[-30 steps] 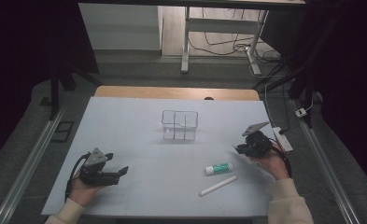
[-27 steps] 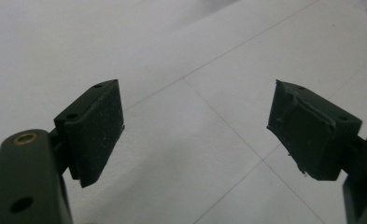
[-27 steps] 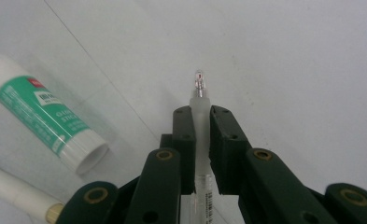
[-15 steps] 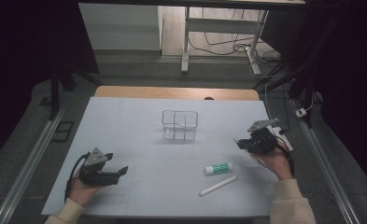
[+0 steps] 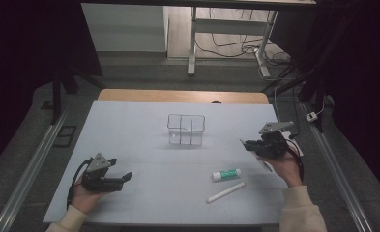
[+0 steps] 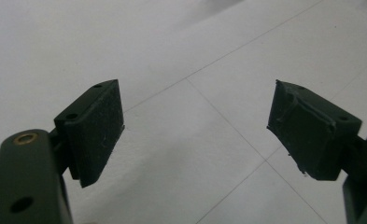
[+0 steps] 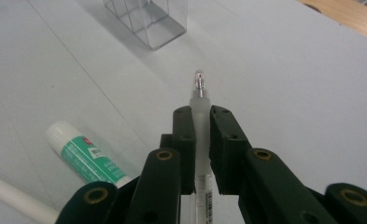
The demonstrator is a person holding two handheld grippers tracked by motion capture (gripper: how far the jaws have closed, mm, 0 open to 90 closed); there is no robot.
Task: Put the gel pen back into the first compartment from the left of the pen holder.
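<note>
My right gripper (image 7: 201, 114) is shut on a translucent white pen (image 7: 199, 100), whose metal tip sticks out past the pads. In the high view the right gripper (image 5: 246, 144) hovers above the table's right side, pointing left toward a clear divided organizer (image 5: 186, 129). A green-labelled glue stick (image 5: 226, 174) and a white stick (image 5: 225, 192) lie on the white tabletop (image 5: 139, 125) below and left of that hand. At the front left my left gripper (image 5: 128, 176) rests low and open, and in its own view (image 6: 195, 126) only bare table lies between the pads.
The clear organizer (image 7: 148, 21) stands ahead of the pen tip. Beside the right jaws lie the glue stick (image 7: 85, 156) and the white stick (image 7: 13, 198). The wooden table edge (image 5: 182, 95) runs along the back, and metal rails flank both sides.
The right hand has lifted a little with the pen in its jaws. The left hand and the things on the table have stayed put.
</note>
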